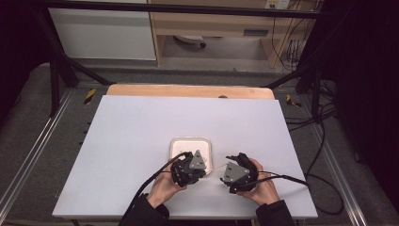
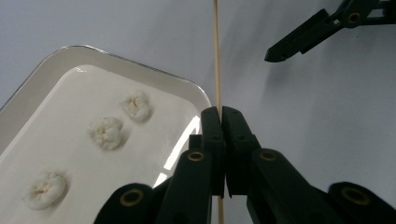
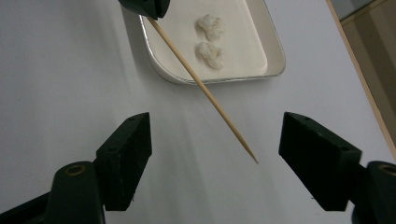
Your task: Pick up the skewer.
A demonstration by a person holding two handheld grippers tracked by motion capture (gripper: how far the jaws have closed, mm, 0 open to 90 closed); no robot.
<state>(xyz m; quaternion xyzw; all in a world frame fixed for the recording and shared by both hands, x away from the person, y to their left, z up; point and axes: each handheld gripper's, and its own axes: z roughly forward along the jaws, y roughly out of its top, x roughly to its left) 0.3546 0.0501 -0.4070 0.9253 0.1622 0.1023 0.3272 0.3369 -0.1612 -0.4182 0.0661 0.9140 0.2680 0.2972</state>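
- Skewer (image 2: 216, 56): one thin wooden stick, and my left gripper (image 2: 220, 114) has it clamped between jaws pressed together, just beside the near right corner of the tray (image 2: 28, 88).
- Its long axis runs from the left gripper away from the tray, toward my right gripper (image 3: 215, 140); the pointed end (image 3: 254, 161) hangs free above the table (image 3: 56, 60), between the right gripper's two jaws but touching neither of them.
- My right gripper is released, jaws spread wide, and holds nothing. In the high view it sits on the right of the tray, near the left gripper (image 1: 189, 165).
- So the right gripper (image 1: 236, 173) is the nearer one to the tip, and I judge the next move depends on this line: stick and open jaws are almost aligned.
- Count: one skewer, one white tray, two grippers, and three small white lumps (image 2: 106, 133) in a row inside the tray. I cannot tell what food they are.
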